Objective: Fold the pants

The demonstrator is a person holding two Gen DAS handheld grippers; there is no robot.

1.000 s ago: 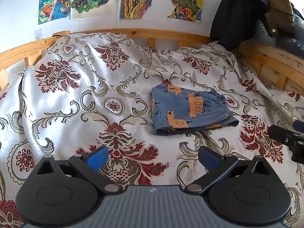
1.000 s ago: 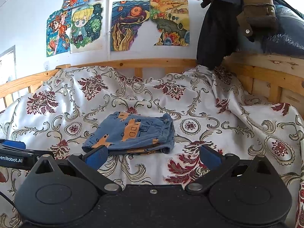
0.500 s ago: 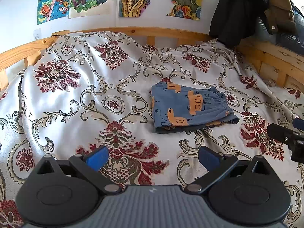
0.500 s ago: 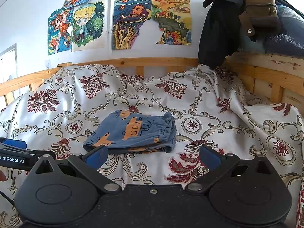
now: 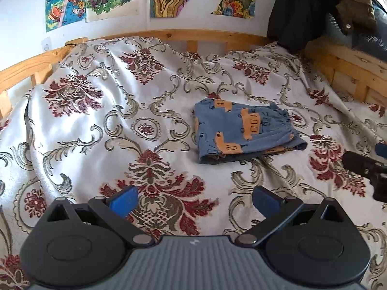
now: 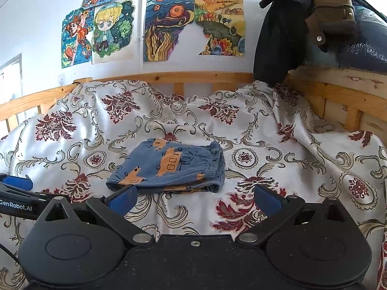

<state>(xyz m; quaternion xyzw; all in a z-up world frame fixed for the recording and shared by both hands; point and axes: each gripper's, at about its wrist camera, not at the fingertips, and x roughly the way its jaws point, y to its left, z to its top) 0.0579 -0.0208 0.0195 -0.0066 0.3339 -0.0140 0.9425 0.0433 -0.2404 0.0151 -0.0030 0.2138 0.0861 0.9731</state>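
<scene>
Blue pants with orange vehicle prints [image 5: 244,133] lie folded into a compact rectangle on the floral bedspread [image 5: 101,125], elastic waistband toward the right. In the right wrist view the same pants [image 6: 169,166] rest just beyond my fingers. My left gripper [image 5: 194,199] is open and holds nothing, hovering over the bedspread in front of and left of the pants. My right gripper [image 6: 194,199] is open too, with its left blue pad near the front edge of the pants. Each gripper shows at the edge of the other's view.
A wooden bed rail [image 5: 169,35] runs along the back and right side. Dark jackets [image 6: 285,36] hang over the right corner. Colourful drawings [image 6: 164,29] are stuck on the white wall.
Both grippers have drawn slightly back and shifted, so the pants sit a little farther off. The pants lie as before, and both grippers stay open.
</scene>
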